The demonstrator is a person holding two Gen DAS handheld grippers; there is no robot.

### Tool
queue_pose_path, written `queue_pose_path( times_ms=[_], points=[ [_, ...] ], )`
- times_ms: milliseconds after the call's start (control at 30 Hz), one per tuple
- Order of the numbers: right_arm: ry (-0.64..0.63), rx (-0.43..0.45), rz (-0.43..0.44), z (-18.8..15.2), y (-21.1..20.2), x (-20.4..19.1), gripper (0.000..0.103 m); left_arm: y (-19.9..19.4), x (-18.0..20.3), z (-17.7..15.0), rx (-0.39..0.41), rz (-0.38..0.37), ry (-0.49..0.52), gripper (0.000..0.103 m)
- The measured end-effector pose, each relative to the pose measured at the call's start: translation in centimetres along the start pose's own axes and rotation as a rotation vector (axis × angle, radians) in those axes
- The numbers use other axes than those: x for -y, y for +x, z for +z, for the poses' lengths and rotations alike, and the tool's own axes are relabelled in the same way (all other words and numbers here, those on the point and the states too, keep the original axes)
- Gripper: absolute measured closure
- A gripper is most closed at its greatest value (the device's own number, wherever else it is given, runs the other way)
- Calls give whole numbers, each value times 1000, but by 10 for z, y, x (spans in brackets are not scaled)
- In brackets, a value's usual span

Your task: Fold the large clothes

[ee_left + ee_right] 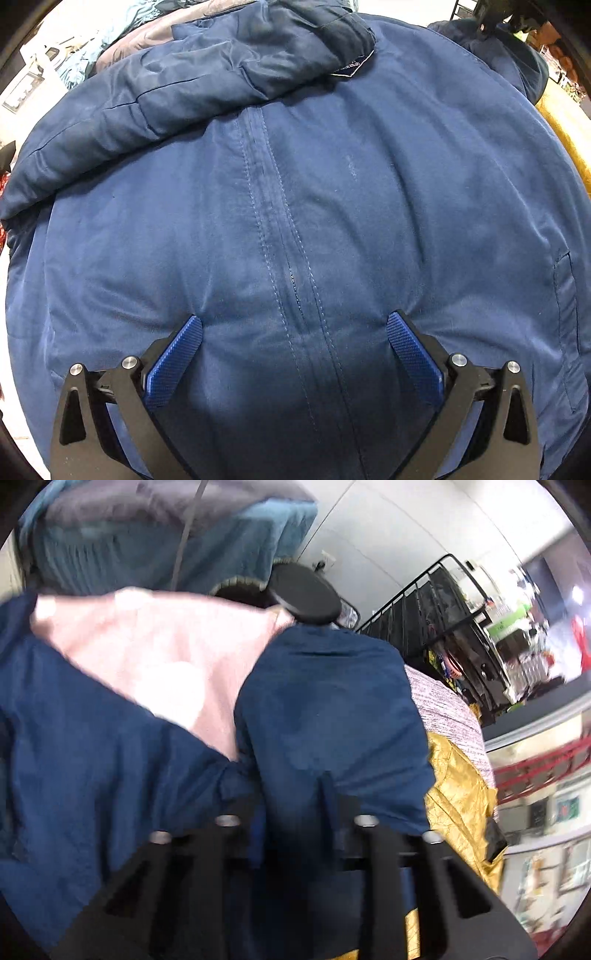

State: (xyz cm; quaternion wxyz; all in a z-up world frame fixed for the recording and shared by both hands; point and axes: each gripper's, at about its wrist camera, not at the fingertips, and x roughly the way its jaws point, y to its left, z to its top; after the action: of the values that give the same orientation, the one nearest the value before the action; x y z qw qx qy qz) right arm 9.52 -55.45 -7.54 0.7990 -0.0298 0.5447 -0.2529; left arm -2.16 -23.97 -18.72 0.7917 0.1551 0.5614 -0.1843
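A large dark blue jacket (295, 184) lies spread out front up, its zip seam running down the middle. One sleeve (166, 92) is folded across its upper left. My left gripper (295, 325) is open wide, with both blue pads (177, 362) pressed down on the fabric on either side of the zip. In the right wrist view, my right gripper (293, 797) is shut on a lifted part of the blue jacket (325, 701), probably the other sleeve, which drapes over the fingers and hides one of them. Pale pink lining (166, 657) shows beside it.
A gold-yellow cloth (458, 794) covers the surface under the jacket and shows at the right edge (565, 122). A patterned cloth (443, 701) lies beyond it. A teal blanket (166, 546), a round black disc (306, 594) and a black metal rack (443, 620) stand behind.
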Motion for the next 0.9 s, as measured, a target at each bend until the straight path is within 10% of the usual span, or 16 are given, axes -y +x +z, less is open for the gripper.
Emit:
queue_pose_path(
  times_ms=[233, 467, 767, 900],
  points=[
    [234, 234, 498, 13, -83, 29, 94, -9, 6, -9, 3, 11, -5, 4],
    [48, 401, 1159, -4, -170, -35, 94, -10, 8, -10, 8, 5, 0, 5],
    [-351, 24, 842, -86, -91, -176, 73, -18, 8, -19, 61, 0, 7, 5],
    [-382, 114, 747, -122, -86, -185, 57, -21, 5, -19, 56, -8, 12, 5]
  ],
)
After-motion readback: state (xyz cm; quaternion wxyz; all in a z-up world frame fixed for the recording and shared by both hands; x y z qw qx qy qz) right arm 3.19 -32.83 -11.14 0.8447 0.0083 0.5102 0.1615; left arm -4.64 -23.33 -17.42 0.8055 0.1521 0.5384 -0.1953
